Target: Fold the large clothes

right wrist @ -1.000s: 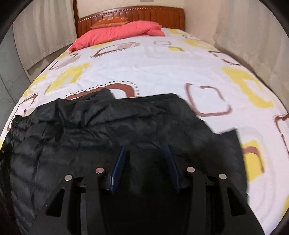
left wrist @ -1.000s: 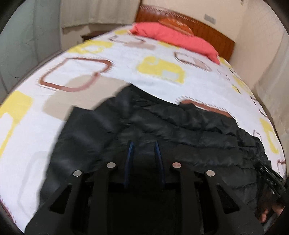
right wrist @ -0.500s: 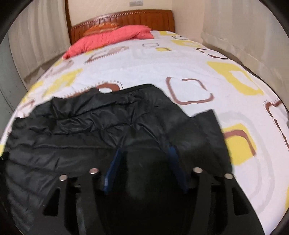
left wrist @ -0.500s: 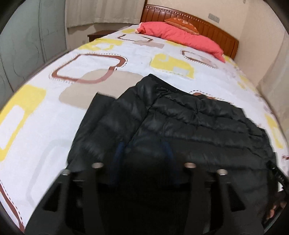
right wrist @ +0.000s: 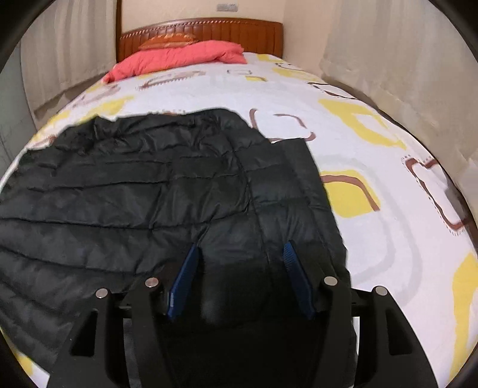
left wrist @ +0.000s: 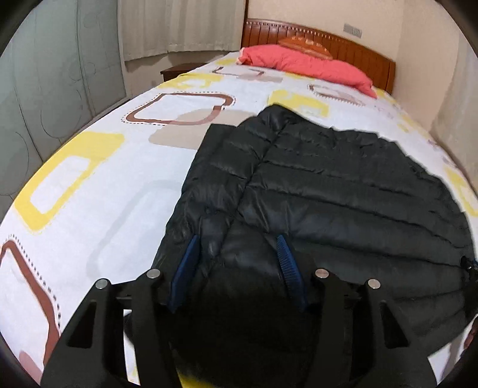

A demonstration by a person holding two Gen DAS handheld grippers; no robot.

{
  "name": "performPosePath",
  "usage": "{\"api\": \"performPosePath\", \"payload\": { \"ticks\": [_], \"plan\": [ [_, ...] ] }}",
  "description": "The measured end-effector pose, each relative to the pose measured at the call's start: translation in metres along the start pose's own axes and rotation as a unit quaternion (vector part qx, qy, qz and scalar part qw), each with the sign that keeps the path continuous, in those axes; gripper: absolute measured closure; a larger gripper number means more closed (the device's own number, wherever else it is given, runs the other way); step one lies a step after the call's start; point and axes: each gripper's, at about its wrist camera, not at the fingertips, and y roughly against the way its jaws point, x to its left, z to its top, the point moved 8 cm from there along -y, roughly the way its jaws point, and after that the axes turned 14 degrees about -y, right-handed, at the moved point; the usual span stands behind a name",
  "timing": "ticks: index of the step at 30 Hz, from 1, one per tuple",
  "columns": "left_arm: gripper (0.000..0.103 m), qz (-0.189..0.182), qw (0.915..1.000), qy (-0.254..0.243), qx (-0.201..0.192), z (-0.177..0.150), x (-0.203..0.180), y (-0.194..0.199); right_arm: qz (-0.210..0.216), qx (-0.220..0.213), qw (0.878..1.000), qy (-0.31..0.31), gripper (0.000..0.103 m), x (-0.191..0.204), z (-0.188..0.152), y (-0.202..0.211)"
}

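Note:
A black quilted puffer jacket (left wrist: 328,185) lies spread on the bed, and it also shows in the right wrist view (right wrist: 143,191). My left gripper (left wrist: 237,241) is open, its blue-padded fingers (left wrist: 186,265) straddling the jacket's near left part. My right gripper (right wrist: 240,247) is open over the jacket's near right part, with fabric bulging between its fingers (right wrist: 183,277). Neither grips the cloth. A sleeve lies folded along the jacket's right side (right wrist: 310,191).
The bed has a white sheet with yellow and brown squares (left wrist: 89,191). A red pillow (left wrist: 304,64) lies at the wooden headboard (right wrist: 209,28). A wardrobe (left wrist: 50,74) stands left of the bed, and curtains (right wrist: 403,74) hang on the right.
Both grippers have opened wider and pulled back toward the foot of the bed. The jacket now lies flatter and more of the bed shows.

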Motion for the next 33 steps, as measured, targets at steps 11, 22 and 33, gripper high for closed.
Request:
{"api": "performPosePath", "payload": {
  "ticks": [11, 22, 33],
  "plan": [
    [0.028, -0.082, 0.9572, 0.278, 0.001, -0.094, 0.059, 0.033, 0.086, 0.014, 0.972, -0.219, 0.033, -0.085, -0.057, 0.064],
    [0.023, -0.131, 0.9376, 0.322, -0.011, -0.084, 0.046, 0.017, 0.162, 0.049, 0.927, -0.335, 0.032, -0.085, -0.08, 0.035],
    [0.024, -0.136, 0.913, 0.385, -0.012, -0.088, 0.043, 0.017, 0.186, 0.023, 0.906, -0.379, 0.031, -0.083, -0.068, 0.025]
  ]
}}
